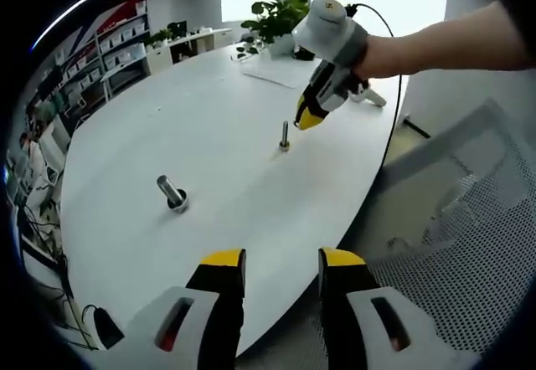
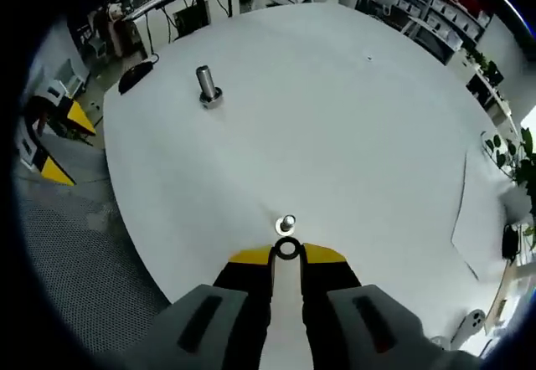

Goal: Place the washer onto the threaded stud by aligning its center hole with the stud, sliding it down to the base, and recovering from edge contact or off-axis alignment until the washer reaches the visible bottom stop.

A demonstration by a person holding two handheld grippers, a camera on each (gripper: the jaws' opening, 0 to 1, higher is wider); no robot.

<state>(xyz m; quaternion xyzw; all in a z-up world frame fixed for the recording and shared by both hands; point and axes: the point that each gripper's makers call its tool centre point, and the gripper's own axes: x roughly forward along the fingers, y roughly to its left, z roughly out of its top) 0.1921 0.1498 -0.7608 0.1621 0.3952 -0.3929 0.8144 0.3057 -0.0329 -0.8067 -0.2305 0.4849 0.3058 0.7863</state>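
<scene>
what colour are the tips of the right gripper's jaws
Yellow tips on black jaws, clearest in the right gripper view, where the right gripper pinches the washer.

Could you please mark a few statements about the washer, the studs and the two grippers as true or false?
1. The right gripper holds the washer between its fingertips. True.
2. The washer is already seated at the base of the stud. False: it is still in the fingers, beside the stud's top.
3. The left gripper is open and holds nothing. True.
4. A second, thicker bolt stands elsewhere on the table. True.
5. The left gripper is steadying the stud. False: it sits near the table edge, well apart from the stud.
6. The table is dark wood. False: it is white.
</scene>
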